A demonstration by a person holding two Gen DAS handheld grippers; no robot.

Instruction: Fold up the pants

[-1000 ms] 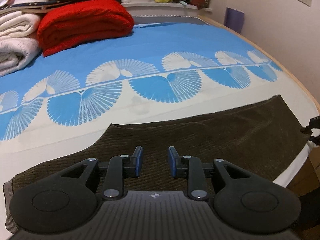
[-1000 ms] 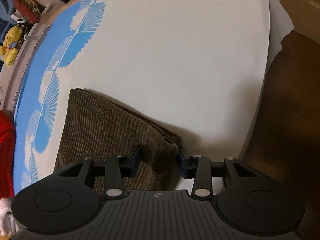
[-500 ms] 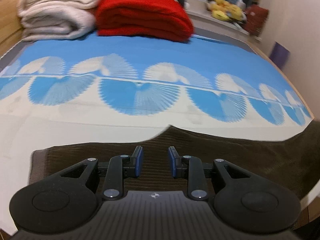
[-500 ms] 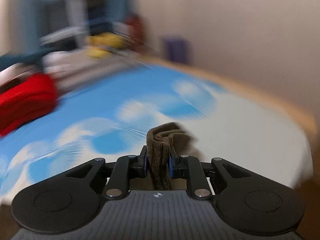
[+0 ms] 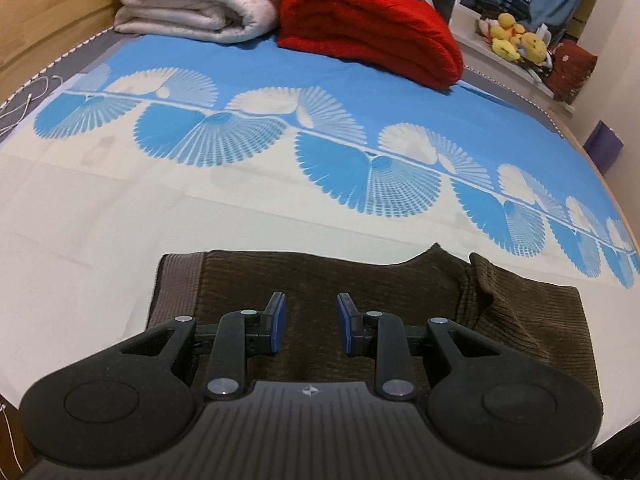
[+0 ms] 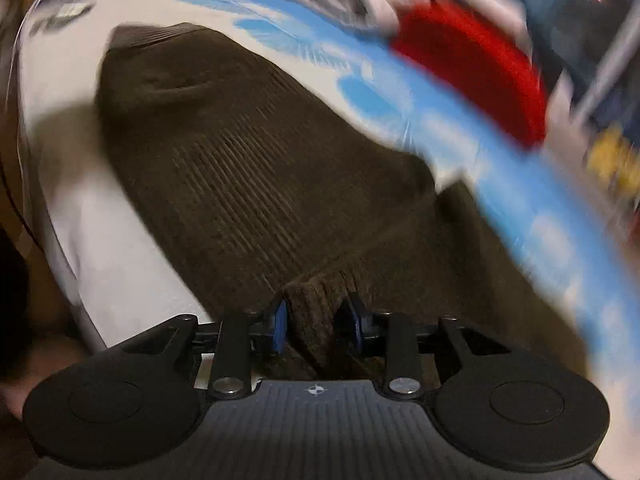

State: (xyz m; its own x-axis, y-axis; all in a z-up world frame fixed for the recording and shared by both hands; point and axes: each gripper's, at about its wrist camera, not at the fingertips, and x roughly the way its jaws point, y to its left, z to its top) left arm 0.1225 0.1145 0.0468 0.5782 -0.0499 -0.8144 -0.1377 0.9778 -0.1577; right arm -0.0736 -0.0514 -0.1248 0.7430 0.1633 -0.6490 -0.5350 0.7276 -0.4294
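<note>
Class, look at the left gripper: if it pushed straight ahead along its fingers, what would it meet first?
Probably the brown pants lying flat on the bed, directly ahead of the left gripper; depth is unclear.

Brown corduroy pants (image 5: 360, 280) folded on bed

left wrist view: looks fwd and down along the left gripper (image 5: 308, 330), close over the brown pants (image 5: 360, 280) at frame bottom, facing across the bed sheet (image 5: 80, 220) twd the red blanket (image 5: 372, 28) and white blankets (image 5: 192, 0) at the far end; sharp; right wrist view: looks along the right gripper (image 6: 316, 326), very near the pants (image 6: 240, 168), tilted, blurred; shared by both: pants, blue-patterned sheet (image 6: 520, 200), red blanket (image 6: 480, 68).
</note>
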